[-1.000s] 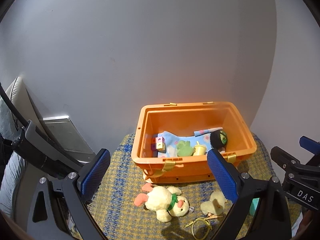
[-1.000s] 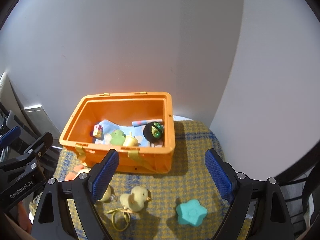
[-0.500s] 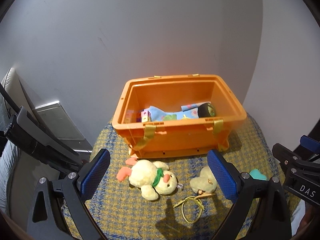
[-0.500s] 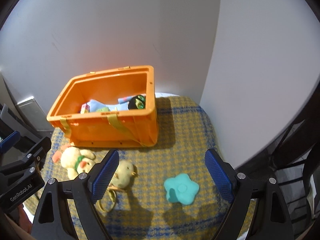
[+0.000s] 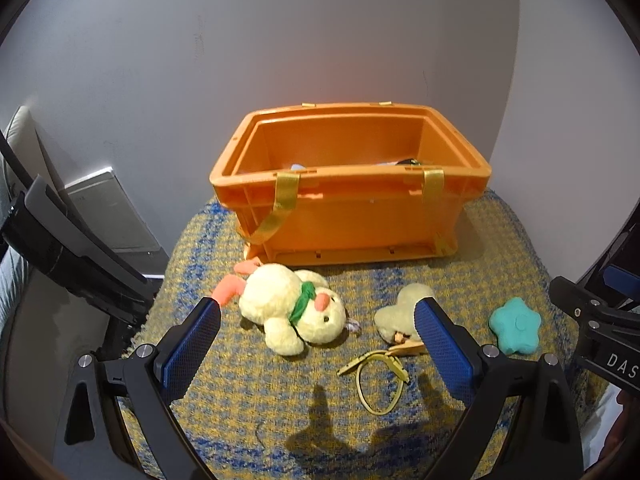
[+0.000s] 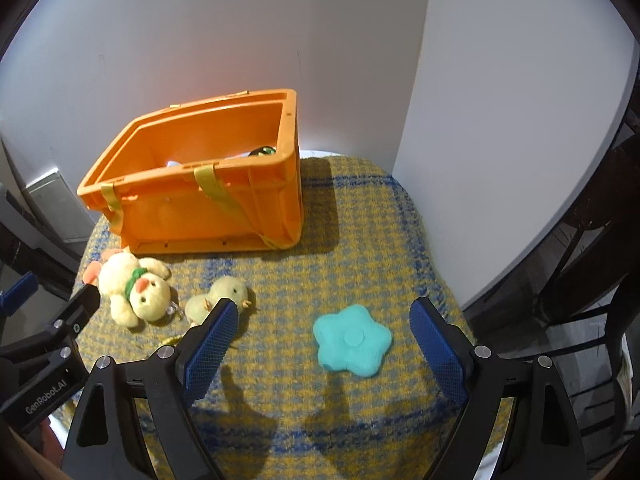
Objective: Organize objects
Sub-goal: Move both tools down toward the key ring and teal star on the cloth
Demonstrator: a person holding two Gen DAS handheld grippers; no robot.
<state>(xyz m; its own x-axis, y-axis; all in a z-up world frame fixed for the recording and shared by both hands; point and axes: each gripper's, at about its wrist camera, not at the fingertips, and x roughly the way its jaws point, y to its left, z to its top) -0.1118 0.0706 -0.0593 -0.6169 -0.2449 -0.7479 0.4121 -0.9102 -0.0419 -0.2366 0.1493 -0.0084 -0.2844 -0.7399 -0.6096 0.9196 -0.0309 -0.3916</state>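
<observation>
The left gripper (image 5: 316,316) hangs with its jaws spread wide and nothing between them, above a yellow and blue checked cloth (image 5: 256,404). The right gripper (image 6: 324,322) is likewise wide open and empty. Nearest on the cloth lie a yellow cord loop (image 5: 376,380) and a teal star toy (image 6: 352,341), the star between the right gripper's fingers in its view. Just beyond are a small plush duckling (image 5: 396,312) and a larger plush duck with a green scarf (image 5: 292,306). Behind them an orange crate (image 5: 352,216) stands against the wall, holding other items, mostly hidden.
</observation>
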